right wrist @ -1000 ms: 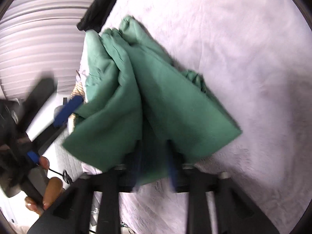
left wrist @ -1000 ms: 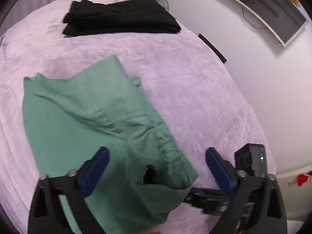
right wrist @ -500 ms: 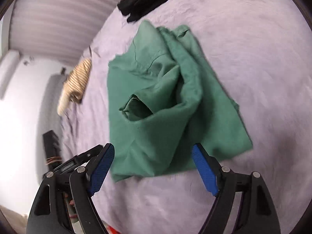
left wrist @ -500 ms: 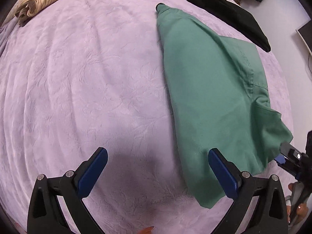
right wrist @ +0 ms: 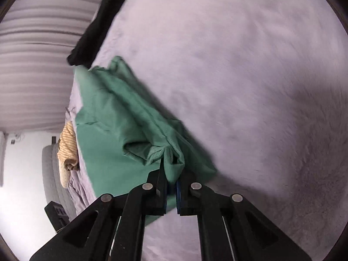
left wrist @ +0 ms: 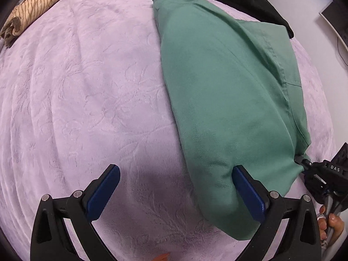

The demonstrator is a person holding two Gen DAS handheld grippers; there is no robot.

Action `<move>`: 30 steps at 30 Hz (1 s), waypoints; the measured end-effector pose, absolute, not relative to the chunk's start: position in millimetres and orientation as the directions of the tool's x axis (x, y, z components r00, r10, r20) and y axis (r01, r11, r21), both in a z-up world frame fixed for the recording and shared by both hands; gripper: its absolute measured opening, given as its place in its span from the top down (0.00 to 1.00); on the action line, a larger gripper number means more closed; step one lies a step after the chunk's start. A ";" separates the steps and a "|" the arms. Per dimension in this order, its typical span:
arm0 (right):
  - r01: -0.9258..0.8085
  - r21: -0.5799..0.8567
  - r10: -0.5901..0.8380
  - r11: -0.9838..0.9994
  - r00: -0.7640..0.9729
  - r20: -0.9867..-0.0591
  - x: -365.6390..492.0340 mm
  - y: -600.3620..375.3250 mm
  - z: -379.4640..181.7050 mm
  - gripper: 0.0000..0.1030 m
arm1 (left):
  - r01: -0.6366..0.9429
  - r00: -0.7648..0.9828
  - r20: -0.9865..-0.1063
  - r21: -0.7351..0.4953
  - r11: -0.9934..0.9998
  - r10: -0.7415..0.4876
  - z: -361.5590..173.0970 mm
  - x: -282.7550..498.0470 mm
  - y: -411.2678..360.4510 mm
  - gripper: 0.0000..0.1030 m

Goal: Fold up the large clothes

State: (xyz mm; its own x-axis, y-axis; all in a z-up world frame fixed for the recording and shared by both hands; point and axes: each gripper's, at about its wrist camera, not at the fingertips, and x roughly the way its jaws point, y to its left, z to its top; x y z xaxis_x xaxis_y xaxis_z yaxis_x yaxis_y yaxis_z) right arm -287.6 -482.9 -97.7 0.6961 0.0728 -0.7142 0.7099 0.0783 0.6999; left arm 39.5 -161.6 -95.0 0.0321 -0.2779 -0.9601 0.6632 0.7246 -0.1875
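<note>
Right hand-held gripper (right wrist: 171, 192): pinched tight on a bunched edge of the green clothes (right wrist: 121, 134). Left hand-held gripper (left wrist: 176, 192): wide open, holding nothing, one blue finger (left wrist: 248, 192) touching the green cloth. Big purple bed (left wrist: 87, 97): green clothes spread on top. Black clothes (left wrist: 239, 0): at the far edge. Small striped tan cloth (left wrist: 32, 8): off in the corner.

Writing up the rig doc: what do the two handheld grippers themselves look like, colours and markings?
Both look alike. The left gripper has matte black angular fingers with triangular cut-outs, silver round screw heads and flat blue pads. The right gripper has the same black fingers, silver screws and blue pads; in the left wrist view its black body carries white "DAS" lettering. No sleeves visible.
</note>
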 end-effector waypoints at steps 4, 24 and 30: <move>0.677 0.736 0.089 -0.010 0.734 -0.674 -304.2 -479.1 -106.4 0.98 | 0.672 0.028 -0.963 -0.180 0.719 -0.267 -92.2 41.4 -162.1 0.00; 0.603 0.466 0.063 0.648 0.567 -0.821 -99.6 -570.7 -9.8 0.89 | 0.584 0.181 -0.936 -0.146 0.798 -0.303 -76.6 135.4 -217.8 0.00; 0.720 0.298 -0.019 0.627 0.397 -0.918 -113.0 -590.6 -51.8 1.00 | 0.623 0.170 -0.948 -0.108 0.775 -0.269 -98.0 127.9 -235.8 0.00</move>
State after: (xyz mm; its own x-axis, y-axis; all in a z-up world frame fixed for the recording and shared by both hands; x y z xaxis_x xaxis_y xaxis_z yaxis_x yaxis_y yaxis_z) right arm -113.0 -590.6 -51.8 0.3965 -0.0192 -0.9178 0.7201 0.6266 0.2980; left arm 127.9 -235.8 -98.0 0.1704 -0.2689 -0.9480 0.6225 0.7751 -0.1080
